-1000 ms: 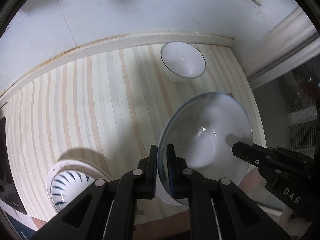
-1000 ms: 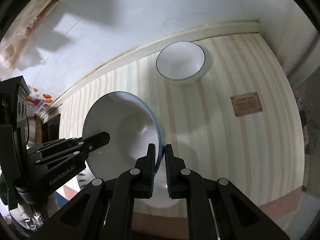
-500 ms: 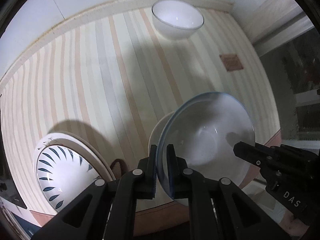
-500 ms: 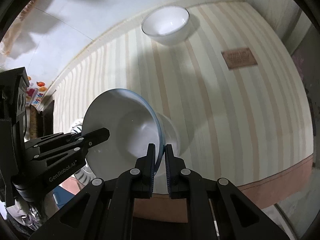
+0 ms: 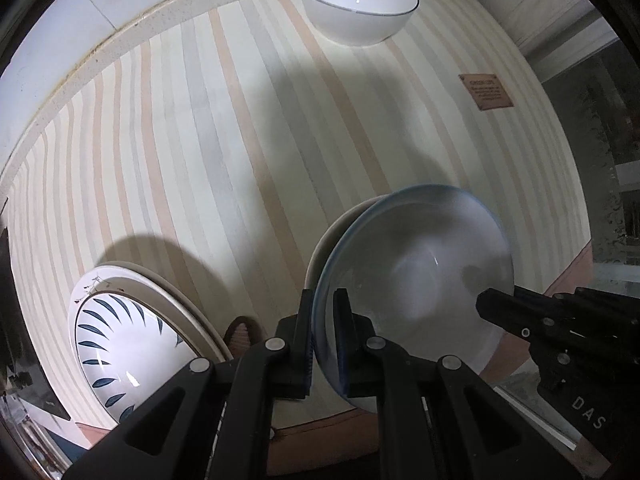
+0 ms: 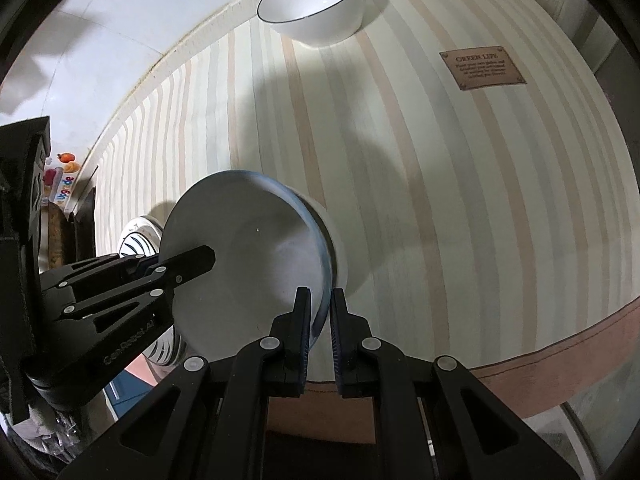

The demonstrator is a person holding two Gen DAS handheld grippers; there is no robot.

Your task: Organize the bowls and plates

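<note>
There are two white bowls: one blue-rimmed bowl and one dark-rimmed bowl. There is one leaf-patterned plate, one brown label, and two claws.

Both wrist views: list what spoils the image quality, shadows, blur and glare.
Left wrist view: fisheye bends the striped mat; the held bowl is smeared by motion blur, with a broad shadow on the mat above it; a small glint sits in the far bowl. Right wrist view: same bending, blurred bowl rim, soft shadow mid-mat, dark vignetted corners.
</note>
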